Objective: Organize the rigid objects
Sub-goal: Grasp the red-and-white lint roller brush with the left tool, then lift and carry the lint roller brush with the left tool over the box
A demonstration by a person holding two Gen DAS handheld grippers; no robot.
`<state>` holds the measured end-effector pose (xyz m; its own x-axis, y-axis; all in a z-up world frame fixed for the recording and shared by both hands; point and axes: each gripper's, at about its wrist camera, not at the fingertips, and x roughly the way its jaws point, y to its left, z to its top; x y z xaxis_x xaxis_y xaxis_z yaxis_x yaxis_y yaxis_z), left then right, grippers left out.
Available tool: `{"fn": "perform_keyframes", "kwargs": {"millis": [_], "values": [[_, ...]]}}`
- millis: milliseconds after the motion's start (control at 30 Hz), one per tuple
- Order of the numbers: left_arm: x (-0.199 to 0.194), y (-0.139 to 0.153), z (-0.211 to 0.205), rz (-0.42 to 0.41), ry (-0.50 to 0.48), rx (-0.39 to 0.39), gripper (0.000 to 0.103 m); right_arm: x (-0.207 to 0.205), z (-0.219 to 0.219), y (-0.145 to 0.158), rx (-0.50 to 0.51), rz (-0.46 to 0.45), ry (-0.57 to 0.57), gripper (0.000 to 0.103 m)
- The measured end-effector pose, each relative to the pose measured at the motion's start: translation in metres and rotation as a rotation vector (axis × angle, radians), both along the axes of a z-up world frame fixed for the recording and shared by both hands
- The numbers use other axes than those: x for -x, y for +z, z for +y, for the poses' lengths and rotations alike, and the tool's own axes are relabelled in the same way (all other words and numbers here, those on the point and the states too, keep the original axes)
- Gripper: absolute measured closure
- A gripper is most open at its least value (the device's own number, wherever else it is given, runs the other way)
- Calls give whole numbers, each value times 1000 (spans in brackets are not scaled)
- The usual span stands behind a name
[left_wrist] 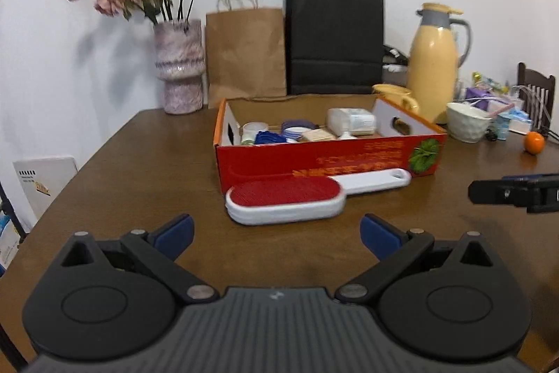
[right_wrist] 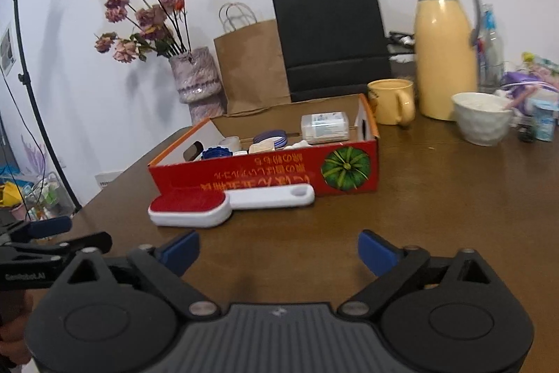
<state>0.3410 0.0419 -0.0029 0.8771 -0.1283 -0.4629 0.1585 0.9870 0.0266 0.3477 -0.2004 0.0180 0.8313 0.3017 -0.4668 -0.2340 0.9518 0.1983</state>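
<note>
Several small items (left_wrist: pixel 300 130) sit half hidden behind the box wall (left_wrist: pixel 328 159).

A dark brown wooden bench (left_wrist: pixel 146 163) carries a red cardboard box (left_wrist: pixel 328 159), a white red-faced lint brush (left_wrist: pixel 300 198), a yellow mug (right_wrist: pixel 391 102) and a white bowl (right_wrist: pixel 482 117).

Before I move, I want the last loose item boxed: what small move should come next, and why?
Probably ease the left hand-held gripper forward over the lint brush. Its jaws stand open and empty, and the brush lies on the table directly ahead, outside the red box. The right hand-held gripper, also open, faces the brush less squarely.
</note>
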Motion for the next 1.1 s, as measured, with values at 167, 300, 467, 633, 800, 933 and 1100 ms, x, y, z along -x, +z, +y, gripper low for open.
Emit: {"fn": "perform_keyframes", "kwargs": {"millis": [167, 300, 467, 633, 800, 933, 1100], "values": [[-65, -8, 11, 110, 7, 41, 0, -67, 3, -5, 25, 62, -1, 48], [-98, -16, 14, 157, -4, 51, 7, -107, 5, -20, 7, 128, -1, 72], [-117, -29, 20, 192, -29, 104, 29, -131, 4, -38, -27, 165, -17, 81], [-115, -32, 20, 161, -52, 128, 30, -140, 8, -44, -11, 160, -23, 92], [-122, -32, 28, 195, -49, 195, 32, -142, 7, -44, -20, 157, -29, 92], [-105, -24, 21, 151, -37, 141, 48, -134, 5, -42, -16, 173, -52, 92], [-72, -20, 16, 165, -37, 159, 49, -103, -2, -33, 2, 145, -50, 92]]}}
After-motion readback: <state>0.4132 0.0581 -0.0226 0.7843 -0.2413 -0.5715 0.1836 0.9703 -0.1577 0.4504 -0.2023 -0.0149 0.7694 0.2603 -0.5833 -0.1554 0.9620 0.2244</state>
